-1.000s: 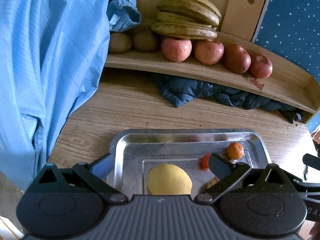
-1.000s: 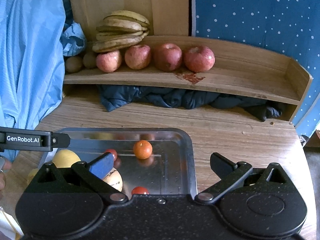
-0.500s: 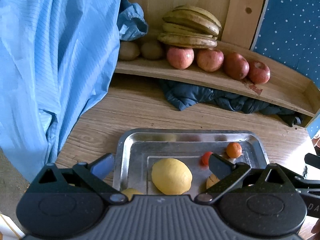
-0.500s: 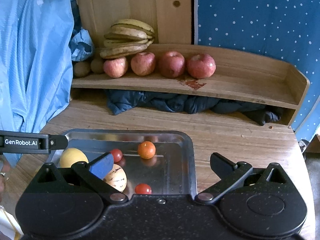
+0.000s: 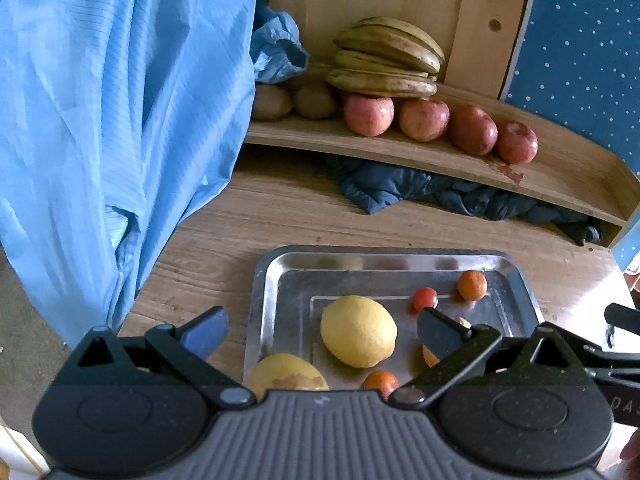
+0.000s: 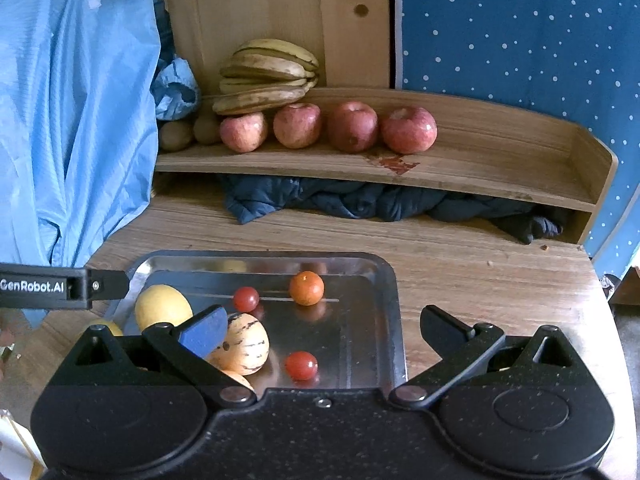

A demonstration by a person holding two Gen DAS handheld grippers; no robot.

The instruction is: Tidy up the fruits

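Left wrist: lemon [image 5: 359,331] inside tray [image 5: 262,280]

Four apples [image 6: 408,130], two kiwis [image 6: 175,135], one banana bunch [image 6: 268,74], two cherry tomatoes [image 6: 301,365], one tray [image 6: 394,320].

light: soft daylight | glare: sheen on metal tray [image 6: 384,276] | edges: fisheye bending, dark corners | focus: sharp

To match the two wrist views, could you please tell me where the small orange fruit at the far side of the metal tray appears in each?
Left wrist view: small orange fruit, right of centre, near the metal tray far right corner.
Right wrist view: same fruit, just left of centre.
Shared landmark: the red cherry tomato just left of it.
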